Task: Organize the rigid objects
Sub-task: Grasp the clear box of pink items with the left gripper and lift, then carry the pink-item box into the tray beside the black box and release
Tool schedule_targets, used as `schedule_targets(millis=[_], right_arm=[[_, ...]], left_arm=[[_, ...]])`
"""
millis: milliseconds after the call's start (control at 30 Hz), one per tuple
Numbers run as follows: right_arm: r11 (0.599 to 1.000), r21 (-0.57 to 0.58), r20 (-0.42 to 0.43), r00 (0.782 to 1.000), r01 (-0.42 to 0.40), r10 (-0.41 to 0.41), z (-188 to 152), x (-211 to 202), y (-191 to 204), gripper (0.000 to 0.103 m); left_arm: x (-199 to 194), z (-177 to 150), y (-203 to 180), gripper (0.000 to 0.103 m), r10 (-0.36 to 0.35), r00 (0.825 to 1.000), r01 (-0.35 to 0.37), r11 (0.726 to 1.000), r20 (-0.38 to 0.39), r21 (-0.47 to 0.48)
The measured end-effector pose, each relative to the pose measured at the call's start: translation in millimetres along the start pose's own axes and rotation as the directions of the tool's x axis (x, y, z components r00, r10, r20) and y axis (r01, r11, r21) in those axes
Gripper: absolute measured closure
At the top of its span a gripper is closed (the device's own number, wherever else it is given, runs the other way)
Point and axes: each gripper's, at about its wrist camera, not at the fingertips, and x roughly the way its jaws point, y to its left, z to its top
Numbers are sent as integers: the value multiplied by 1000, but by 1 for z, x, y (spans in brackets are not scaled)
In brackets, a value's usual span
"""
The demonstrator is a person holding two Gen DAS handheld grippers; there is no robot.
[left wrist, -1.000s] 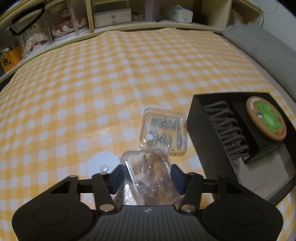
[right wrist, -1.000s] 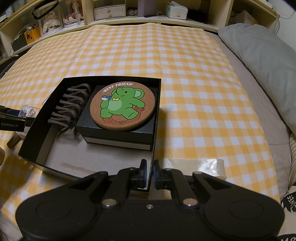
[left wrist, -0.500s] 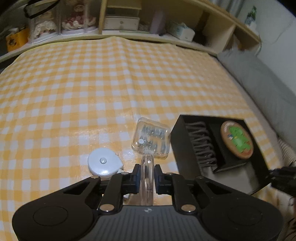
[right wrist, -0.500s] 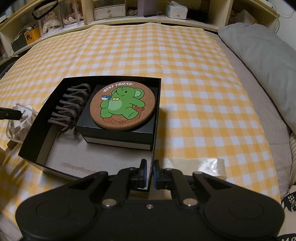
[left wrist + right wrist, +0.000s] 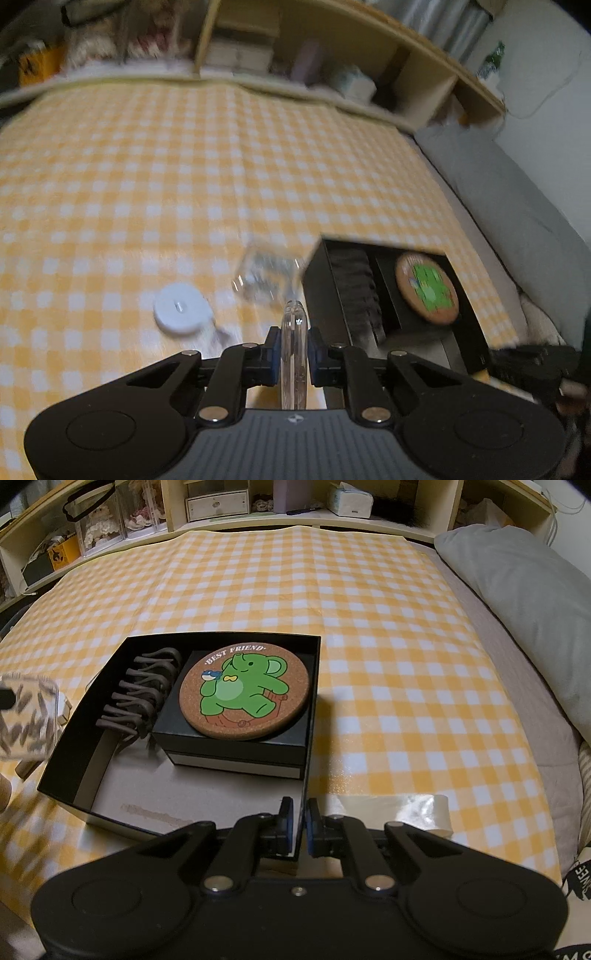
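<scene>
My left gripper (image 5: 293, 341) is shut on a clear plastic case (image 5: 294, 354), held on edge above the checked cloth; the case shows at the left of the right wrist view (image 5: 27, 716). A second clear case (image 5: 266, 275) lies on the cloth just beyond. My right gripper (image 5: 298, 821) is shut on the near right wall of the black box (image 5: 308, 738). The box holds a brown hair claw (image 5: 142, 698) and a small black box (image 5: 236, 751) topped by a cork elephant coaster (image 5: 242, 692).
A white round tape measure (image 5: 181, 308) lies left of the clear cases. A grey pillow (image 5: 524, 598) lies along the right side. Shelves with boxes (image 5: 216, 502) line the far edge. A strip of clear tape (image 5: 399, 812) is stuck by the box.
My left gripper closed on the clear case, turned it on edge and lifted it up and toward the black box. My right gripper has held still on the box wall.
</scene>
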Motion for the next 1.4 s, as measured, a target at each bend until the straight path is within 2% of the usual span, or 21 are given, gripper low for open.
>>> schedule_targets(millis=[67,133,200,267,367,433,467,533,567,633,700,833,1000,1067,1100,1133,1200,1300,1400], right_arm=[[1000,3,0,1000,-1,1,0,0,0,96],[1000,5,0,1000,-3,3,0,0,0,96],[1000,5,-1,1000,-3,3,-1,0,-1,96],[1000,5,-1,1000,-2,2,-1,0,-1,96],[1000,6,0,1000,-3,3,0,0,-1,96],[1000,6,-1,1000,-2,2,0,0,-1,96],[1000,6,-1,1000,-3,3,0,0,-1,96],[1000,6,-1,1000,-3,3,0,0,-1,96],[1000,5,-1,1000,-2,2,0,0,-1,96],[1000,5,0,1000,-2,2,0,0,-1,96],[1000,6,-1,1000,-2,2,0,0,-1,96],[1000,5,-1,1000,-1,1,0,0,-1,96],[1000,6,-1,1000,-1,1,0,0,-1,96],[1000,4,-1,1000,0,0,0,0,-1,96],[1000,3,0,1000,1,-1,0,-1,-1,96],[1000,6,0,1000,-1,1,0,0,-1,96],[1000,11,4,1000,0,0,0,-2,-3,96],[999,32,20,1000,-10,10,1,-7,-9,96],[998,53,39,999,-24,22,4,-12,-14,96]], left_arm=[[3,-7,7,87,-73,996,71,997,-60,-32],[6,-14,12,87,-150,981,143,988,-122,-63],[13,-20,14,87,-177,968,169,984,-176,-60],[22,-25,12,87,-130,968,128,991,-214,-24],[33,-28,17,76,-25,975,25,1000,-221,-2],[40,-31,20,56,70,967,-67,998,-243,20],[42,-33,21,51,97,963,-96,995,-250,17],[45,-37,24,38,117,959,-126,992,-260,-18],[46,-38,23,34,118,958,-130,991,-260,-31],[47,-40,18,18,121,960,-137,989,-254,-48],[49,-42,11,15,131,960,-150,987,-246,-58],[63,-48,-3,14,191,948,-209,977,-254,-47],[75,-55,-21,9,283,931,-283,959,-233,31],[77,-60,-27,10,319,924,-310,948,-212,74],[79,-62,-30,13,340,918,-325,940,-203,104],[78,-64,-33,20,352,917,-331,934,-190,131],[74,-64,-34,24,341,924,-319,937,-176,141],[67,-63,-28,24,325,927,-309,945,-188,110],[54,-61,-23,24,325,931,-318,946,-165,69]])
